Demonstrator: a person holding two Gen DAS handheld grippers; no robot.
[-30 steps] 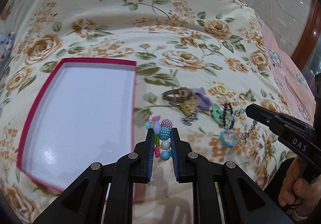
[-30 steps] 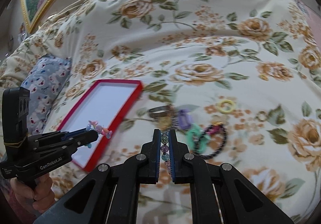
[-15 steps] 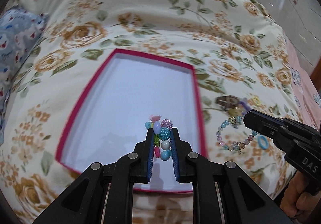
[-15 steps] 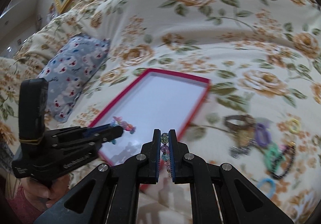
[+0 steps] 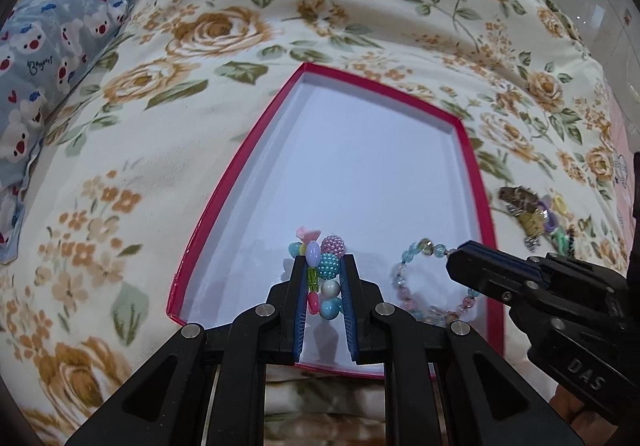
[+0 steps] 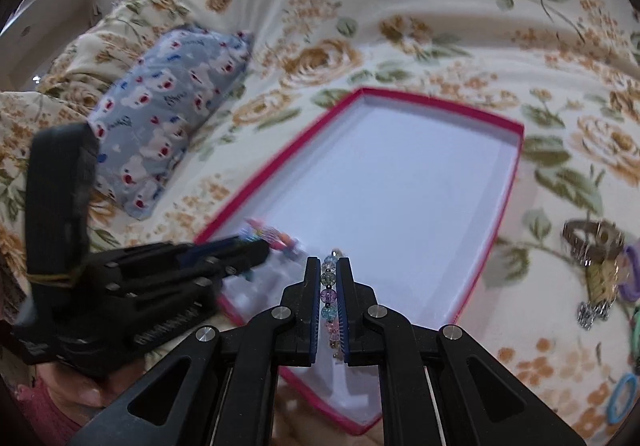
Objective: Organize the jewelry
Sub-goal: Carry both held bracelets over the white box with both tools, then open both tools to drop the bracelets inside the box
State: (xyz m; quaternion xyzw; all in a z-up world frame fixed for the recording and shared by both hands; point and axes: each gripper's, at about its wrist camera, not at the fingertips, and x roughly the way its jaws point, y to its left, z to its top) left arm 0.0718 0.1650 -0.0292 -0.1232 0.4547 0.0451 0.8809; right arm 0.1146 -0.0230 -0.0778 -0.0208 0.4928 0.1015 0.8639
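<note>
A shallow red-rimmed box (image 5: pixel 467 150) with a white inside lies on the floral bedspread; it also shows in the right wrist view (image 6: pixel 516 162). My left gripper (image 5: pixel 323 266) is shut on a chunky pastel bead bracelet (image 5: pixel 328 266) and holds it over the box's near end. My right gripper (image 6: pixel 329 270) is shut on a clear glass-bead bracelet (image 6: pixel 329 292); its loop (image 5: pixel 416 278) hangs over the box's near right corner. The right gripper (image 5: pixel 464 266) sits just right of the left one.
A pile of other jewelry (image 5: pixel 532 214) lies on the bedspread right of the box, with a metal bangle (image 6: pixel 592 242), purple and green hair rings and a blue ring (image 6: pixel 622 398). A blue bear-print pillow (image 5: pixel 44 58) lies far left.
Both grippers have moved left with their bracelets, from over the jewelry pile to over the near end of the red box. Both stay shut.
</note>
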